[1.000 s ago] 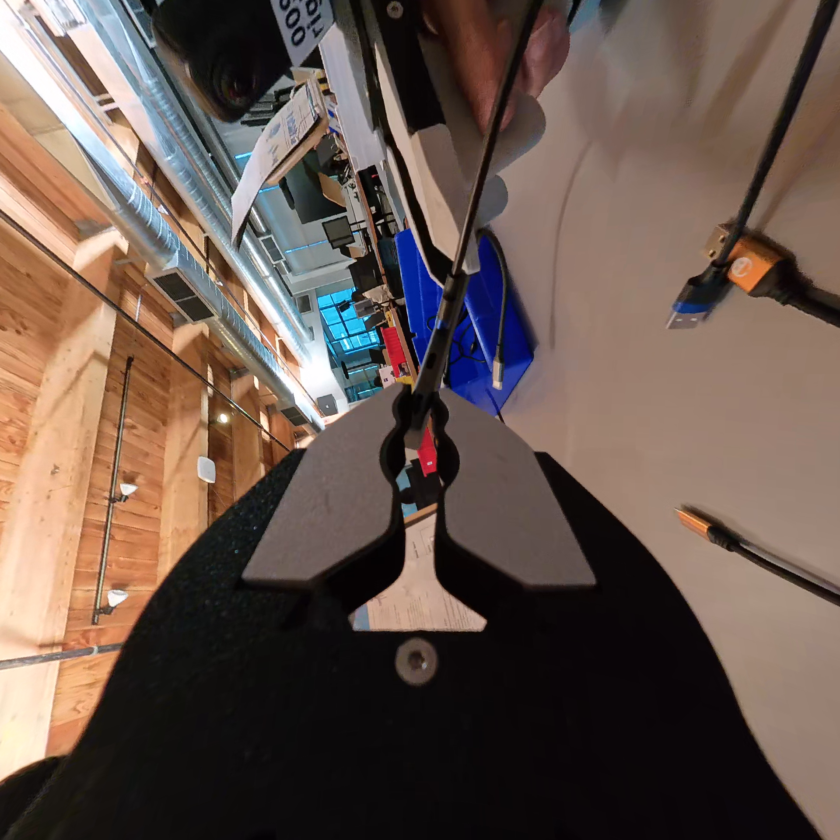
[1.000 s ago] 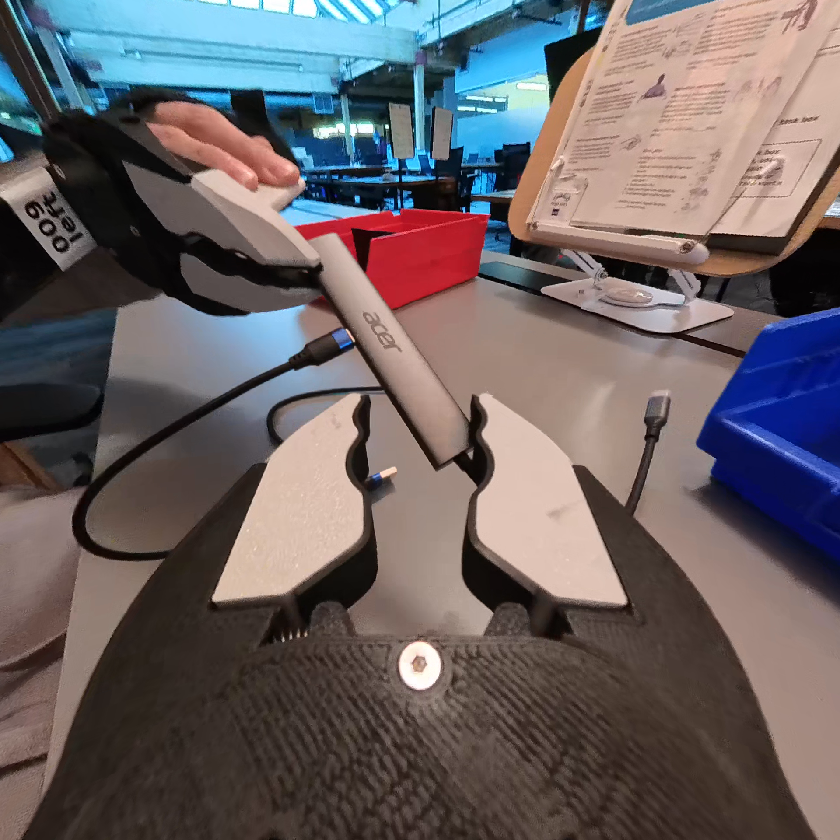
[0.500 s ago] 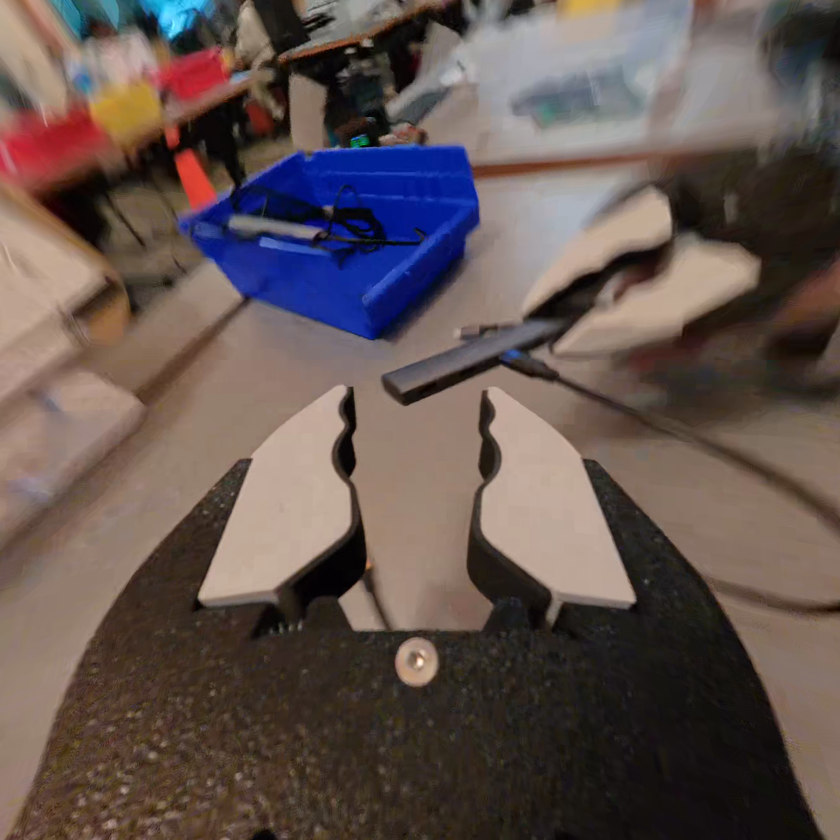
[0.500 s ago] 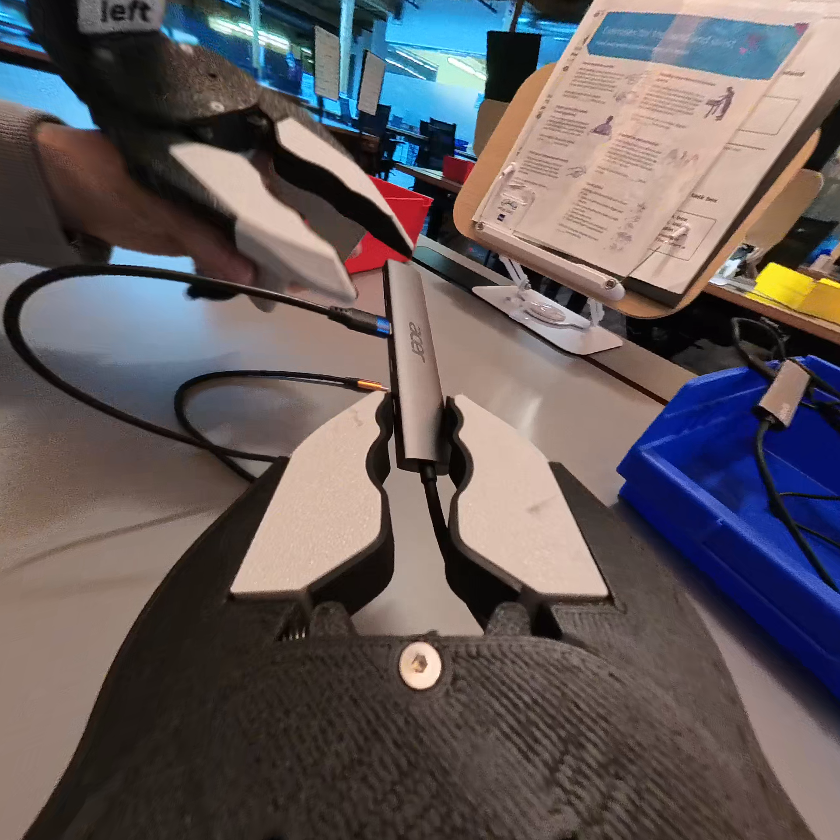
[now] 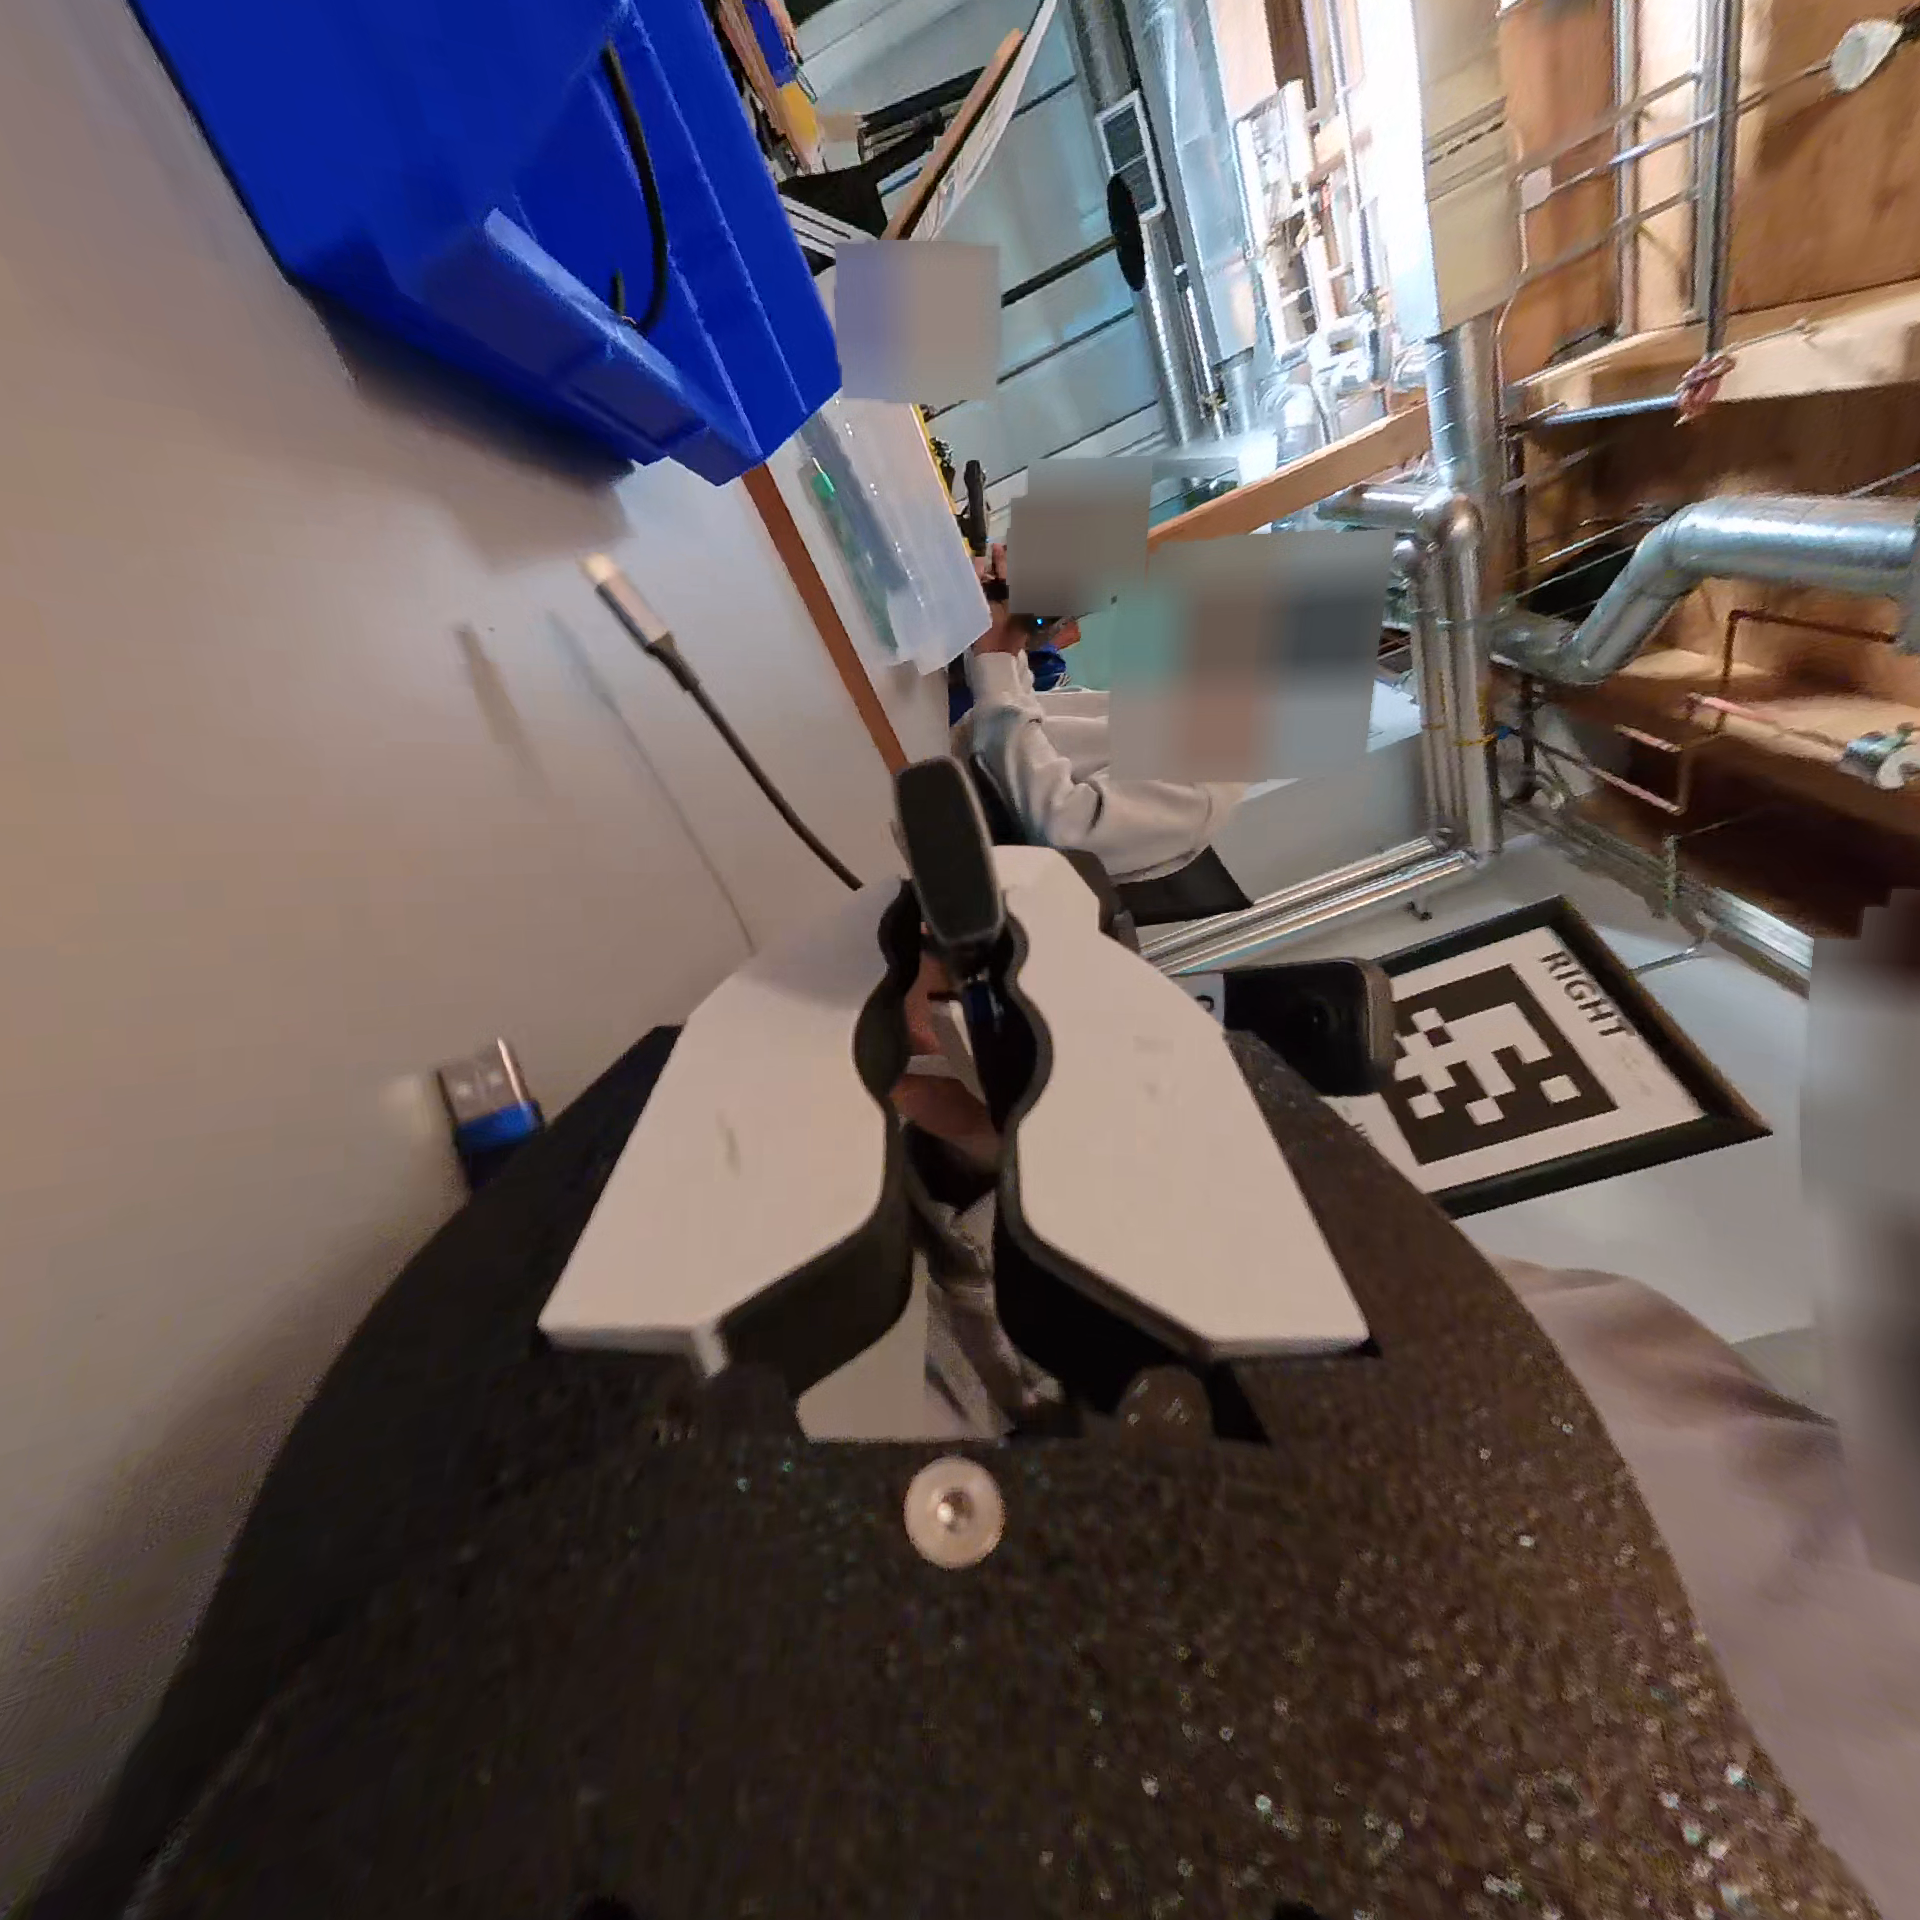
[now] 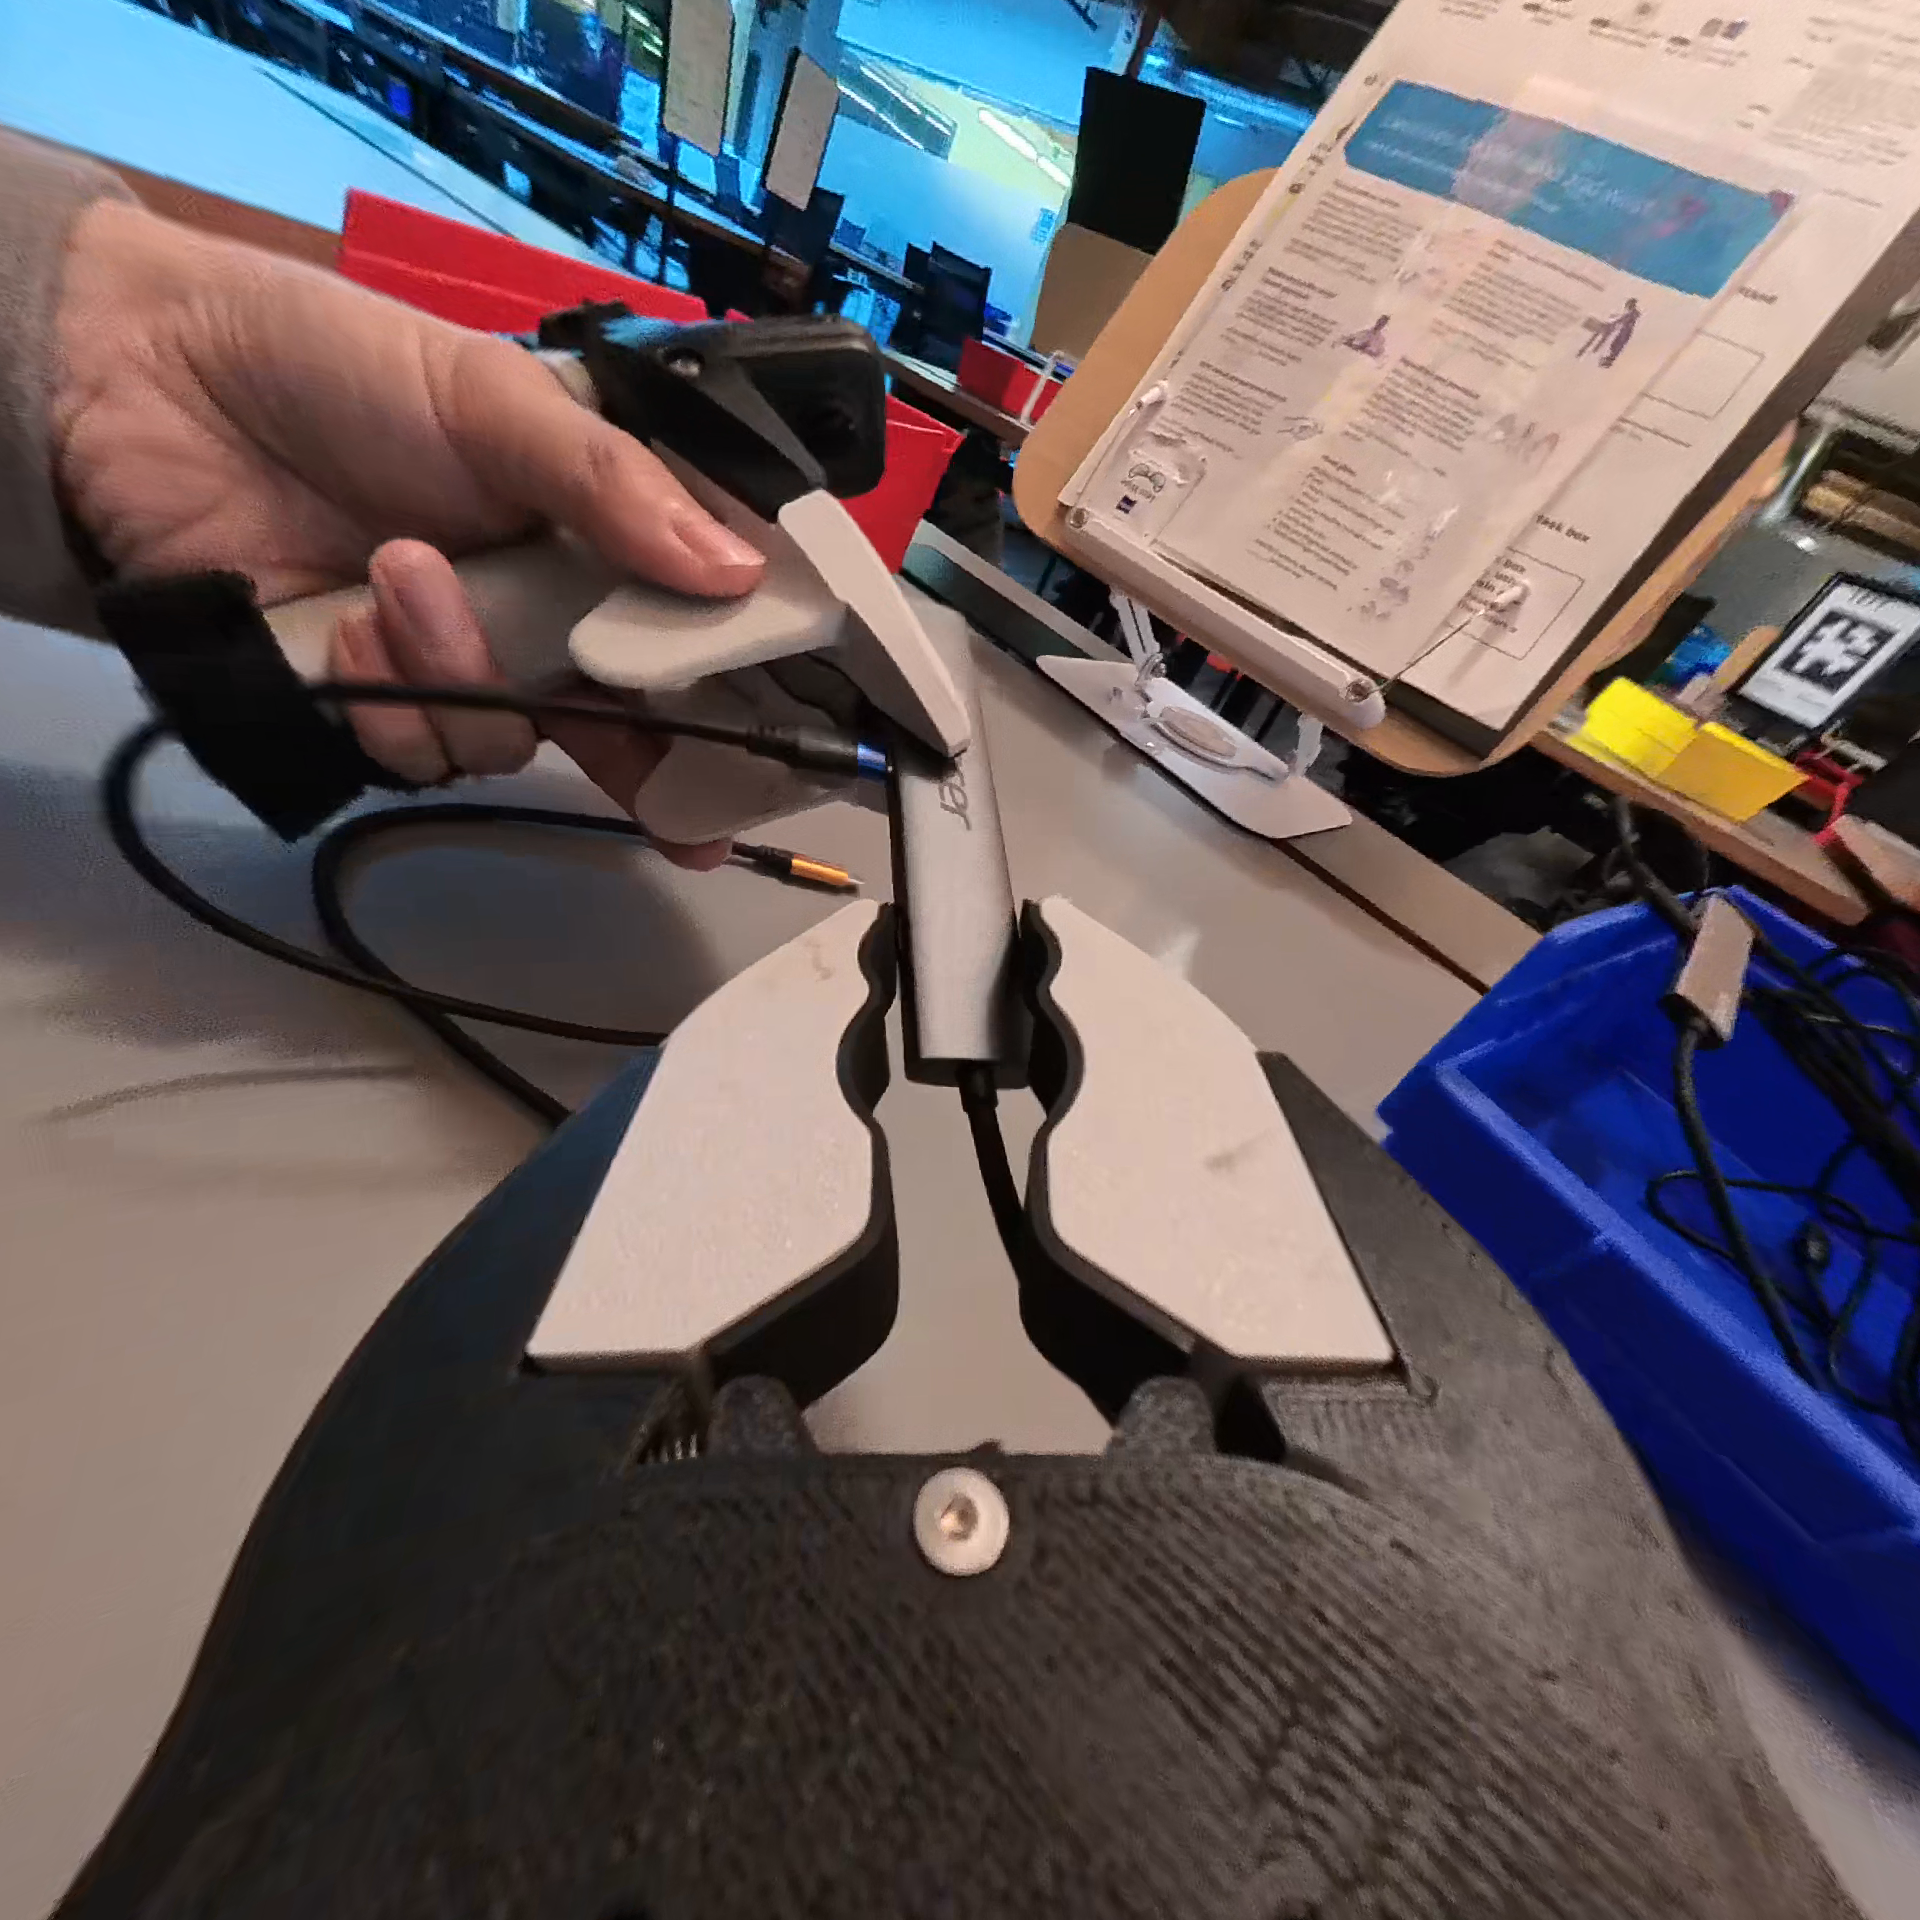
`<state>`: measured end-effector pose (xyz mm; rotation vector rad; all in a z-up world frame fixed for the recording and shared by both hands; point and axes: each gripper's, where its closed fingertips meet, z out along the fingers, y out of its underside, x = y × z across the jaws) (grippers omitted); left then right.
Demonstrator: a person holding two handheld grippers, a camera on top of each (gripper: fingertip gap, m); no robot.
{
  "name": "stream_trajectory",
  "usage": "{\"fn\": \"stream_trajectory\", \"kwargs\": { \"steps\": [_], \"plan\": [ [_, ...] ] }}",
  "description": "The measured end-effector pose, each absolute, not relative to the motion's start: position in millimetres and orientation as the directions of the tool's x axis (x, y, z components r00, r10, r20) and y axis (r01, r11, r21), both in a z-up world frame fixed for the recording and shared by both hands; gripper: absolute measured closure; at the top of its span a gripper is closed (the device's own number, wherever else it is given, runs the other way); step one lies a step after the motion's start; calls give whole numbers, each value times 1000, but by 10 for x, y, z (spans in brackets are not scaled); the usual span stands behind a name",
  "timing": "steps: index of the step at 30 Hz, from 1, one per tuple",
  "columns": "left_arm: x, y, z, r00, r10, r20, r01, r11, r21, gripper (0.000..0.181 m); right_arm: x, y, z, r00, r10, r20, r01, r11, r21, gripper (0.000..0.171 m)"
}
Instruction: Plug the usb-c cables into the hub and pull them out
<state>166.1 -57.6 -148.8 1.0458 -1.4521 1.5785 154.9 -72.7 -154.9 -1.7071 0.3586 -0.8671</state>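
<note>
Right gripper pinches hub raised above table; left gripper pinches blue-tipped plug at hub's left side. Advice: brace hub, pull straight along port axis.

Grey hub, blue bin, red tray, black cable, yellow boxes

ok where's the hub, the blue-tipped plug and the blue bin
hub [image 6: 951, 940]: right wrist view, grey body above the fingers
blue-tipped plug [image 6: 821, 753]: right wrist view, black shell
blue bin [image 6: 1621, 1247]: right wrist view, near wall
</note>
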Motion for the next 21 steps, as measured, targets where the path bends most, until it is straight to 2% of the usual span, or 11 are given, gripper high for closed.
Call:
{"fn": "stream_trajectory", "kwargs": {
  "steps": [4, 8, 11, 13, 18, 21],
  "plan": [
    [1663, -620, -1402, -256, 162, 953, -963, -126, -237, 173, 1509, -719, -1417, 723, -646, 245, 187, -159, -970, 141],
    [1636, -719, -1395, -171, 205, 964, -981, -129, -147, 173, 1539, -739, -1417, 710, -662, 240, 179, -160, -971, 129],
    [1662, -772, -1400, -152, 185, 971, -979, -163, -122, 173, 1519, -770, -1365, 687, -673, 275, 237, -150, -960, 145],
    [1682, -792, -1390, -135, 187, 973, -978, -181, -100, 173, 1530, -783, -1360, 689, -676, 260, 227, -140, -964, 146],
    [1692, -826, -1381, -136, 165, 977, -977, -188, -104, 172, 1551, -828, -1360, 707, -679, 197, 176, -102, -979, 146],
    [1731, -821, -1424, -242, 82, 967, -955, -195, -223, 169, 1574, -843, -1385, 711, -686, 153, 124, -91, -988, 147]
  ]
}}
